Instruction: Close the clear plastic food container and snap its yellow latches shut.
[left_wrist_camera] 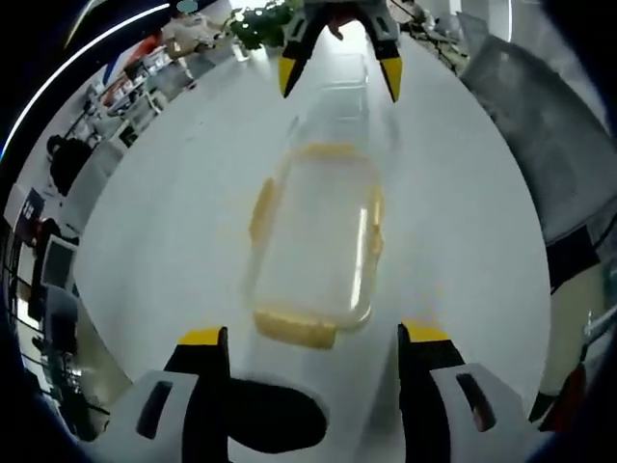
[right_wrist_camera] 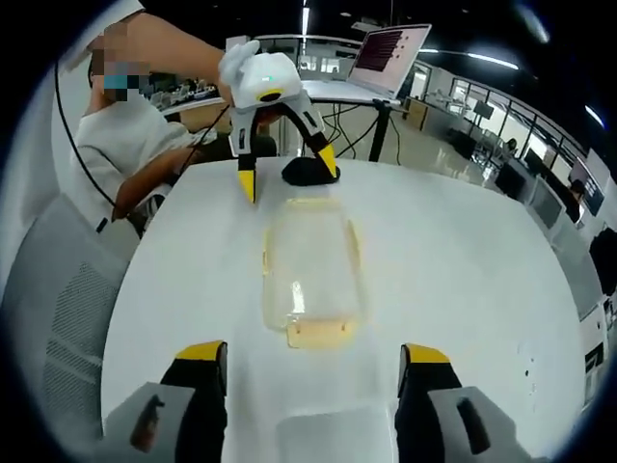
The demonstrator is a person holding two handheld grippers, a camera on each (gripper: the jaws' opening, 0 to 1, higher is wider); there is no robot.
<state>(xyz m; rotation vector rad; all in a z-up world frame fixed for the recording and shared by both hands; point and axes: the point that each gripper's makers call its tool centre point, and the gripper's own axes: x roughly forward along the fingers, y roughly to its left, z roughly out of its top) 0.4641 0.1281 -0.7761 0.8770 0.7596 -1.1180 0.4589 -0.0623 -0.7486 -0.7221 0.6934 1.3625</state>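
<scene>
A clear plastic container (left_wrist_camera: 318,251) (right_wrist_camera: 310,270) with yellow latches on its ends and sides lies flat on the white table (left_wrist_camera: 174,222) (right_wrist_camera: 453,270), lengthwise between the two grippers. Its near end latch (left_wrist_camera: 294,328) sticks outward. My left gripper (left_wrist_camera: 313,338) is open just short of that end and holds nothing; across the table it appears as the left gripper (right_wrist_camera: 287,174). The right gripper (right_wrist_camera: 313,355) is also open, short of the opposite end latch (right_wrist_camera: 318,334). A second clear plastic piece (left_wrist_camera: 333,101) lies between the jaws of the right gripper (left_wrist_camera: 339,75).
A black object (right_wrist_camera: 308,172) (left_wrist_camera: 270,420) rests on the table under the left gripper. A person in a white shirt (right_wrist_camera: 125,135) holds that gripper. Grey chairs (right_wrist_camera: 58,289) (left_wrist_camera: 549,116) stand at the table's edge. A screen (right_wrist_camera: 390,48) and desks stand behind.
</scene>
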